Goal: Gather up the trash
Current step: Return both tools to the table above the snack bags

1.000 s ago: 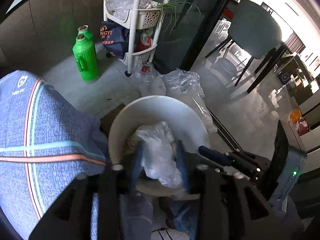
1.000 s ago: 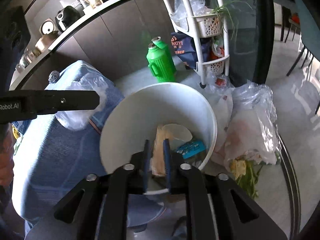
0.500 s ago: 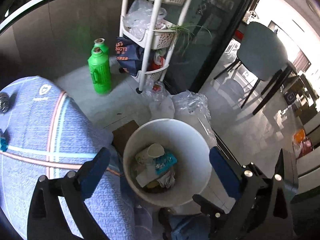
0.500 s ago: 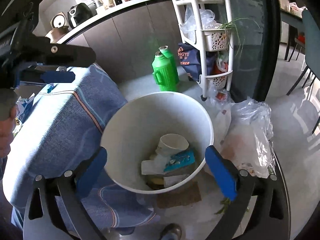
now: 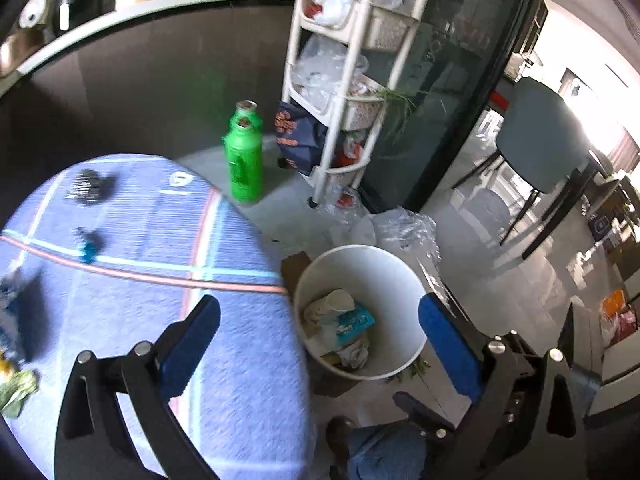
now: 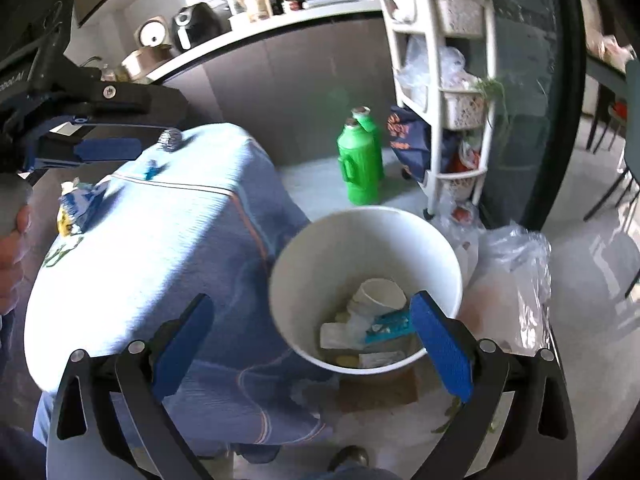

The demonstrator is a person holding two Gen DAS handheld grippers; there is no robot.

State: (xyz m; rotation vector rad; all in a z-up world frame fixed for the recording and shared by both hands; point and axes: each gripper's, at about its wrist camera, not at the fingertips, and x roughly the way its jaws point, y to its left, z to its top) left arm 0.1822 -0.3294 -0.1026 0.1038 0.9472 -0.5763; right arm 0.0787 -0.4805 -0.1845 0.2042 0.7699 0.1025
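Observation:
A white trash bin (image 5: 400,280) (image 6: 320,248) stands on the floor beside a table with a blue cloth (image 5: 132,248) (image 6: 160,232). In the bin lie a paper cup (image 6: 380,292), a teal wrapper (image 6: 390,326) and other scraps. My left gripper (image 5: 316,320) is open and empty, above the table edge and the bin; it also shows at the left of the right wrist view (image 6: 108,148). My right gripper (image 6: 308,320) is open and empty above the bin. On the cloth lie a steel scrubber (image 5: 86,188), a small blue scrap (image 5: 88,246), a blue wrapper (image 6: 78,204) and green leaves (image 5: 16,392).
Two green jugs (image 5: 242,160) stand on the floor by a white storage rack (image 5: 340,92). Clear plastic bags (image 5: 404,228) (image 6: 512,280) lie behind the bin. A flat piece of cardboard (image 6: 376,392) lies under it. A grey chair (image 5: 548,140) stands at right.
Both grippers opened and dropped their trash, the left one a clear plastic bag, into the bin, then rose and swung left toward the table.

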